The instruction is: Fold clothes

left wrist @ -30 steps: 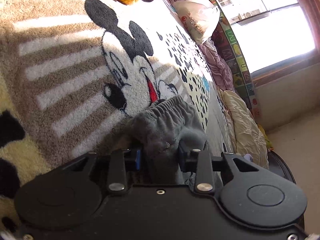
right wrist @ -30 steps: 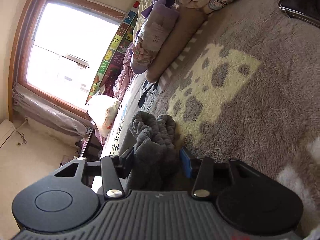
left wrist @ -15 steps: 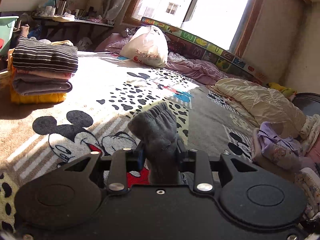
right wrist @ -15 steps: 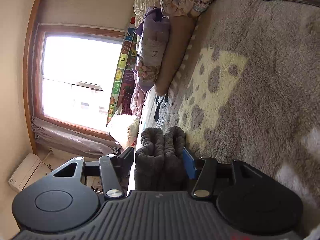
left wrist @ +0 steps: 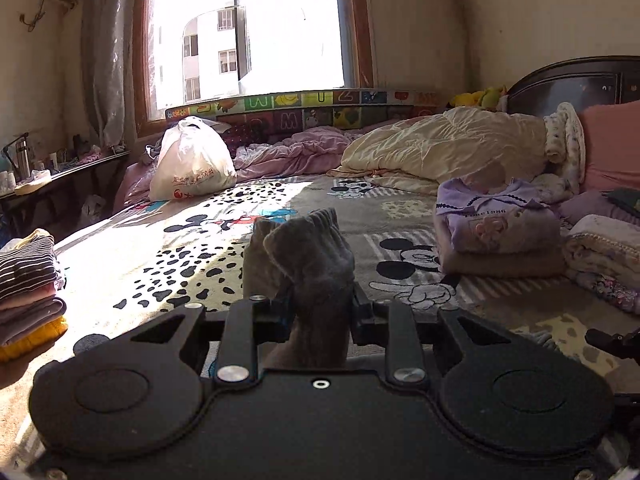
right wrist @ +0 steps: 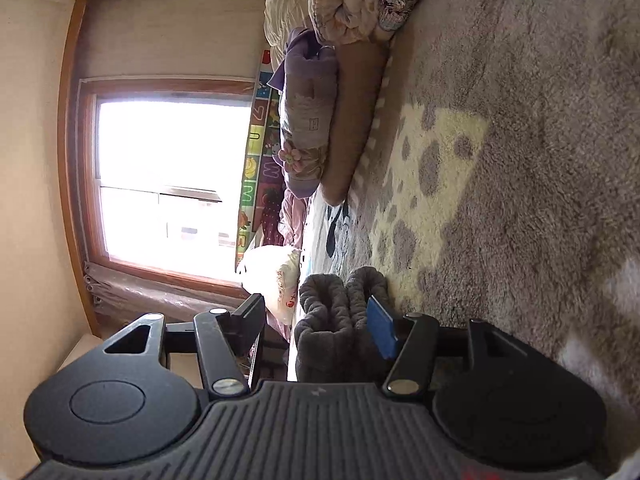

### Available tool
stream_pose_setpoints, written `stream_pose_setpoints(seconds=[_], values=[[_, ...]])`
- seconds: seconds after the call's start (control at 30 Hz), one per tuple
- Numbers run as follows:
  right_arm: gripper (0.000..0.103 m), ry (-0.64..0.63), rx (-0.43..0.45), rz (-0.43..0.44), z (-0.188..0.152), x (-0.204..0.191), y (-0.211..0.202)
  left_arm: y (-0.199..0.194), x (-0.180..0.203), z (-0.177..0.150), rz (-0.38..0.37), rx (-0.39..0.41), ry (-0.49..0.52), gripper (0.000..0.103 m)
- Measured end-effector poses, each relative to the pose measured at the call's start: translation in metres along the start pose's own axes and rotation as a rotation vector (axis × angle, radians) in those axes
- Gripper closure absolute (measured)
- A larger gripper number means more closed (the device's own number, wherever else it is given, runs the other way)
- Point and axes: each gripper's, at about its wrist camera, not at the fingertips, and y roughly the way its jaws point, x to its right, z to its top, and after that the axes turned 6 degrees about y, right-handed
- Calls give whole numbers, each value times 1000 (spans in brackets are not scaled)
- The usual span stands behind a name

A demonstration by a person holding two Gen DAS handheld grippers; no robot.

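We hold one grey garment (left wrist: pixel 310 264) between our two grippers, above the cartoon-print blanket (left wrist: pixel 192 248) on the bed. The left gripper (left wrist: pixel 320 312) pinches a bunched fold of it, pads pressing the cloth from both sides; its jaws have just been closing a little further on the fabric. In the right wrist view the right gripper (right wrist: pixel 320 320) has the garment's two rolled edges (right wrist: pixel 340 312) between its fingers; its jaws have just been opening, the blue pad (right wrist: pixel 382 326) lies against the cloth and the other finger (right wrist: pixel 250 316) stands clear of it.

A second ago the left view lay rolled on its side, close over the blanket; now it is upright and the room shows level. The right view has rolled slightly too.

Farther off we count two stacks of folded clothes: a striped-topped one (left wrist: pixel 28 280) at left and a purple-topped one (left wrist: pixel 500 236) at right. Beyond lie one white plastic bag (left wrist: pixel 192 164), one cream quilt (left wrist: pixel 440 148), and one window (left wrist: pixel 248 28).
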Motion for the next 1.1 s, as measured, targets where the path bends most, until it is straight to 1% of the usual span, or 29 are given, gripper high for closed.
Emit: stream_pose_setpoints(seconds=[0.13,0.33,0.4,0.57,0.73,0.77,0.8,0.83,0.87,0.9,0.93,0.97,1.03,1.07,1.1], values=[[46,6,-1,14,1,0,-1,4,34,0,-45,4,99,79],[46,-2,-9,22,1,-1,0,9,87,-10,-78,23,310,79],[46,-9,-13,21,1,-1,0,12,102,-15,-90,24,366,80],[47,-17,-18,15,1,-1,2,17,133,-26,-128,13,451,80],[49,-12,-18,13,2,0,3,21,161,-38,-138,2,550,80],[49,-10,-18,15,2,0,3,21,165,-41,-150,-5,570,80],[49,-7,-19,16,2,1,2,19,168,-43,-169,-1,582,78],[49,-3,-19,19,3,1,2,13,169,-45,-200,23,575,68],[49,3,-19,22,3,2,2,5,169,-46,-235,46,576,55],[49,10,-18,27,4,3,2,-4,169,-47,-271,66,580,52],[49,15,-17,31,4,3,2,-12,169,-48,-306,87,583,52],[49,17,-16,32,5,3,2,-19,168,-48,-313,104,588,52],[49,18,-15,34,5,3,2,-31,159,-45,-294,139,558,53],[49,16,-14,34,5,3,2,-37,151,-43,-272,158,529,54],[49,14,-13,34,5,2,1,-39,140,-41,-247,159,488,55]])
